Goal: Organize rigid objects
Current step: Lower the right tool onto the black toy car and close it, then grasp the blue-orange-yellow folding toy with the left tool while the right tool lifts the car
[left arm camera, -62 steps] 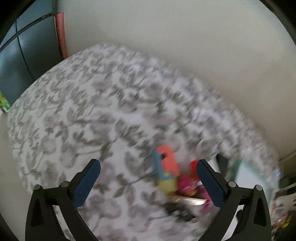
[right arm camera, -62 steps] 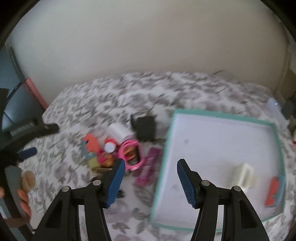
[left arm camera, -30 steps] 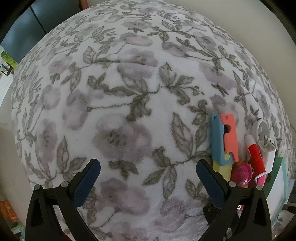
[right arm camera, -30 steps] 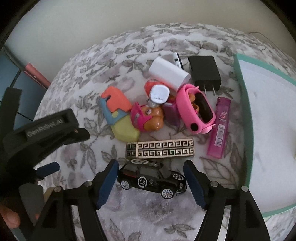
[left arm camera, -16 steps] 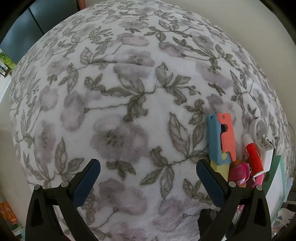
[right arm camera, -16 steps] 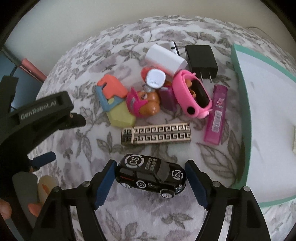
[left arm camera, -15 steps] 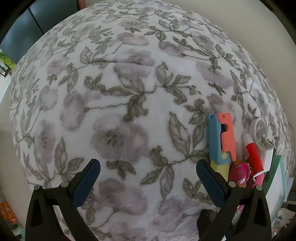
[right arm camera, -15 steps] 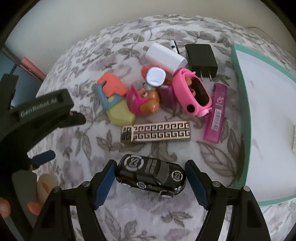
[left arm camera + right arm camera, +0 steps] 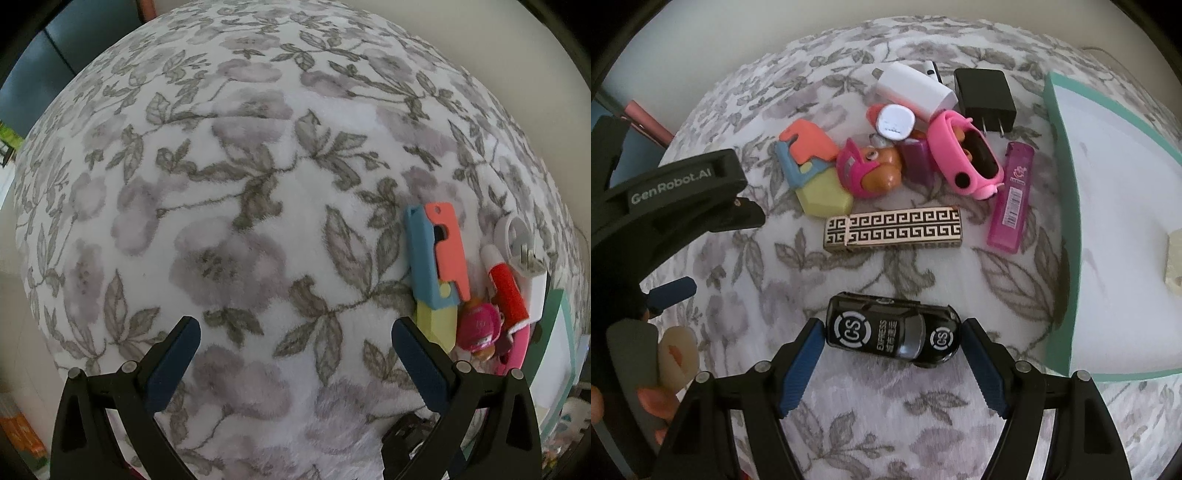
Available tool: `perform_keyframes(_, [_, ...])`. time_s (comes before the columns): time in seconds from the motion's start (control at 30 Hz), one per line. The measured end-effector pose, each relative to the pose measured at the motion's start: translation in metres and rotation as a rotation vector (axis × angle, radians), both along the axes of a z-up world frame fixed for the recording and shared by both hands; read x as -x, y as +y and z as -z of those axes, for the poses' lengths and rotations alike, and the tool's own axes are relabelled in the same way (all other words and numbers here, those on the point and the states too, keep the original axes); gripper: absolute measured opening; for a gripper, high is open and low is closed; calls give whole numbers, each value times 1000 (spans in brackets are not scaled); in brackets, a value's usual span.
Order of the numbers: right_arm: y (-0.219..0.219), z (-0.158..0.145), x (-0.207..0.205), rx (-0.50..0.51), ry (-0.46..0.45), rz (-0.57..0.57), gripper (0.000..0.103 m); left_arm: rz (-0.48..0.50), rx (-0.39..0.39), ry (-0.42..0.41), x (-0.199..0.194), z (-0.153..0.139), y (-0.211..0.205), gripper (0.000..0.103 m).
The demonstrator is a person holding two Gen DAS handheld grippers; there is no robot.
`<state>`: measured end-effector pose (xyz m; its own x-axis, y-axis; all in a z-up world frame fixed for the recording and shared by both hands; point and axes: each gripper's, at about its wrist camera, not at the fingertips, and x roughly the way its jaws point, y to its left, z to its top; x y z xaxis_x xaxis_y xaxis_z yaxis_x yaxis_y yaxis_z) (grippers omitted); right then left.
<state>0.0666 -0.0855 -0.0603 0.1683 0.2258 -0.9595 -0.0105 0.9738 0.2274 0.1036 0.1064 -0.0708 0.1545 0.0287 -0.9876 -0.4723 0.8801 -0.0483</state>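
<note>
A black toy car (image 9: 892,330) lies on the floral blanket between the fingertips of my right gripper (image 9: 892,334). The blue pads flank its two ends, open, with slim gaps. Beyond it lies a pile: a gold-and-black patterned case (image 9: 892,229), a purple lighter (image 9: 1012,199), a pink toy car (image 9: 967,158), a pup figure (image 9: 871,171), an orange-blue-yellow piece (image 9: 809,162), a red tube (image 9: 892,120), a white charger (image 9: 916,90) and a black charger (image 9: 984,98). My left gripper (image 9: 295,332) hangs open over bare blanket, pointing down.
A white tray with a teal rim (image 9: 1063,206) lies to the right of the pile, with a cream object (image 9: 1174,258) inside. A hand (image 9: 665,369) holds the left gripper's body (image 9: 672,184) at the left. A pale wall stands behind the blanket.
My right gripper has come down over the black car, which now sits between its fingertips instead of just ahead of them. The left view has barely shifted.
</note>
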Motion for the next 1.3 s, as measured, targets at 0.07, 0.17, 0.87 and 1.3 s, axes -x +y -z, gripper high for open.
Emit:
perform_keyframes(0.07, [2,0,3,18,0,-8,79,21,-8,7,0,1,-4,103])
perform_keyframes(0.17, [4,0,8,36,-4,-10,78,33,-11,14,0,4,-9,103])
perform_keyframes(0.87, [-35,-8,-12,-19,-31,58,77,50,112,-135,-52,-3,-38,103])
perform_keyframes(1.3, [-82,-47,-20,-74,-106,119,77,109,84,-119,-97,23,-70,102])
